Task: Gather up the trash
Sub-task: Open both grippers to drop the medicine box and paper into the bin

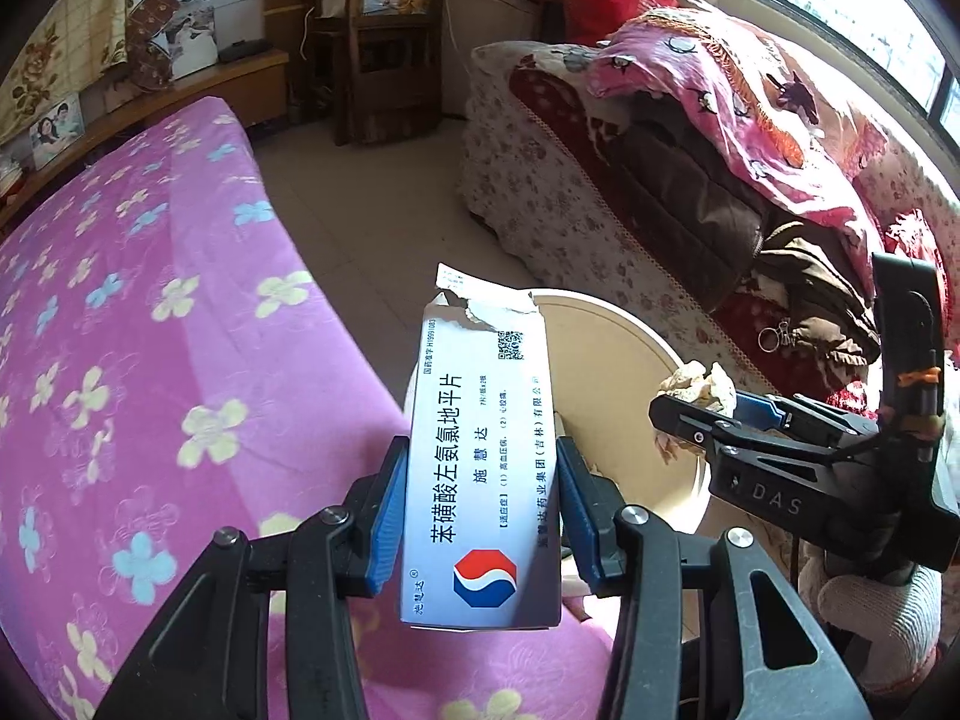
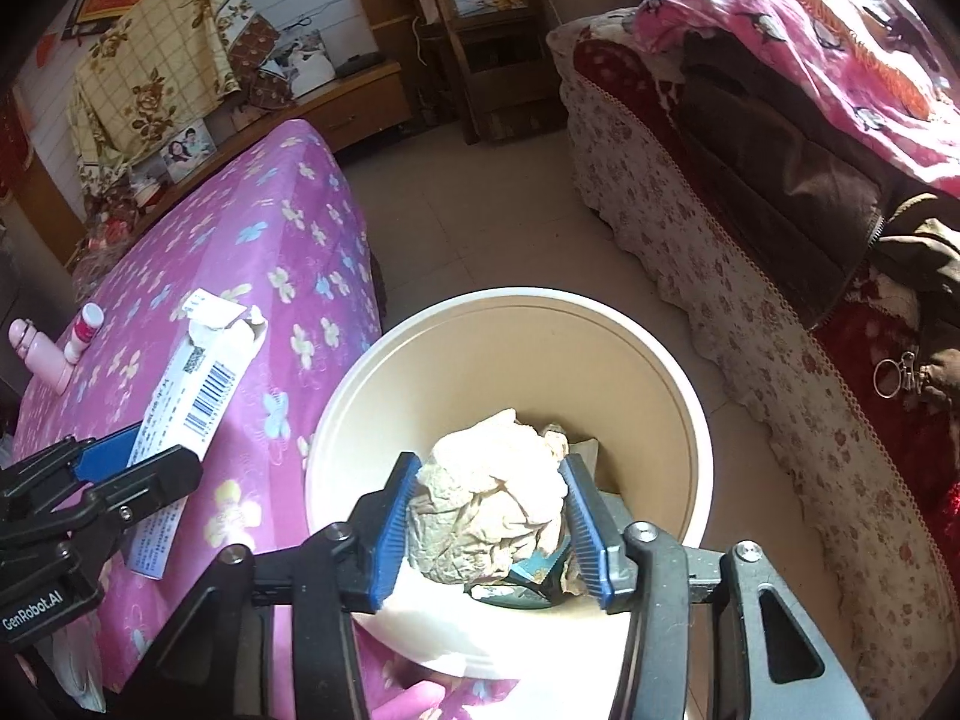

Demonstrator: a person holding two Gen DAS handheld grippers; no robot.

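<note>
My left gripper (image 1: 483,516) is shut on a white medicine box (image 1: 480,468) with a torn top and a red-and-blue logo. It holds the box above the pink flowered bed, beside the cream round bin (image 1: 624,396). The box also shows in the right wrist view (image 2: 192,384), held by the left gripper (image 2: 129,456). My right gripper (image 2: 489,531) is shut on a crumpled beige paper wad (image 2: 492,504) and holds it over the open bin (image 2: 684,420). The right gripper (image 1: 696,420) and its wad (image 1: 699,384) also show in the left wrist view. More trash lies at the bin's bottom.
A pink flowered bedcover (image 2: 240,276) lies at left with a small red-and-white bottle (image 2: 84,330) and a pink object (image 2: 42,360) on it. A floral sofa (image 2: 750,300) piled with blankets and a brown jacket is at right. Tiled floor (image 2: 468,228) and wooden shelves (image 2: 480,30) lie beyond.
</note>
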